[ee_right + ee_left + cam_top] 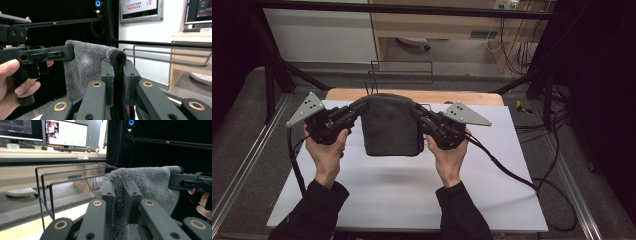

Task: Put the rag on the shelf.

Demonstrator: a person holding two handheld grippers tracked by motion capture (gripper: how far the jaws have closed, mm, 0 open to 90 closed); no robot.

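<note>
- Holding a grey towel (391, 127) up off the table, stretched btwn both grippers; it hangs folded, lower edge just above the white sheet (412, 195).
- L gripper (358, 107) is clamped on the towel's upper L corner; in the left gripper view the pile is squeezed btwn its jaws (119, 195).
- R gripper (418, 112) is clamped on the upper R corner; in the right gripper view a folded edge sits pinched btwn its jaws (119, 75).
- L hand (328, 150) & R hand (451, 155) grip the handles from below, cables trailing off.
- Behind towel: black wire rack (402, 72) at the table's far edge, bars bare, nothing on it.
- Farther: wooden desk (437, 25) w/ monitors (66, 133) on top.
</note>
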